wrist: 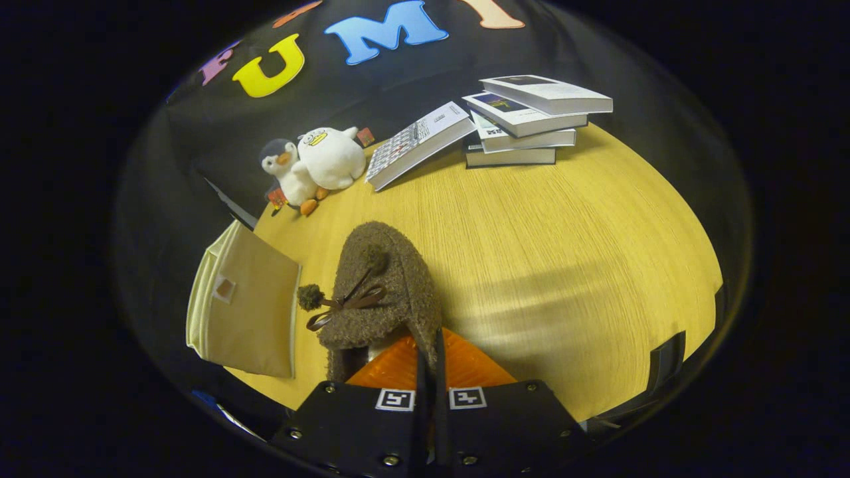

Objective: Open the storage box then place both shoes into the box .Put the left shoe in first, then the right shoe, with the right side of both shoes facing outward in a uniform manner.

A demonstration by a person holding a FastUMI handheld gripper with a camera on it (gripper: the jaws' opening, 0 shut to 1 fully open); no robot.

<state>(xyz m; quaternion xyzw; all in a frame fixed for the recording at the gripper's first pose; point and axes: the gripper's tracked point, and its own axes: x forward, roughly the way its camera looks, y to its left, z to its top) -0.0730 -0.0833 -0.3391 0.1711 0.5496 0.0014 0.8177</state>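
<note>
The gripper [430,358] has its two fingers drawn close together, with only a narrow slit between them, and they pinch the rear rim of a brown fuzzy fleece slipper-shoe [382,285]. The shoe stretches away from the fingers over the pale wood-grain tabletop [564,226]; whether it rests on the wood or is lifted cannot be told. A thin dark brown ribbon bow with two small pompoms [342,302] sits on its upper.

Just left of the shoe, close but apart from it, lies the beige fabric storage box [246,305] with its flat lid panel facing up and a small clear label window [224,287] on it; the window carries nothing that can be read. The box reaches the tabletop's near-left edge.

Beyond the shoe, at the far left edge against the black cloth wall, sit two plush toys touching each other: a grey-and-white penguin [287,172] and a white round duck with a yellow bill [331,156]. Small red tags hang by them, too small to read.

To the right of the toys, a white paperback book [417,143] leans tilted against a stack of four books [528,119]. Its cover shows rows of print and a code square, too blurred to read, and the covers on the stack are likewise unreadable.

The wide stretch of tabletop right of the shoe, running out to the far right edge, is bare wood.
</note>
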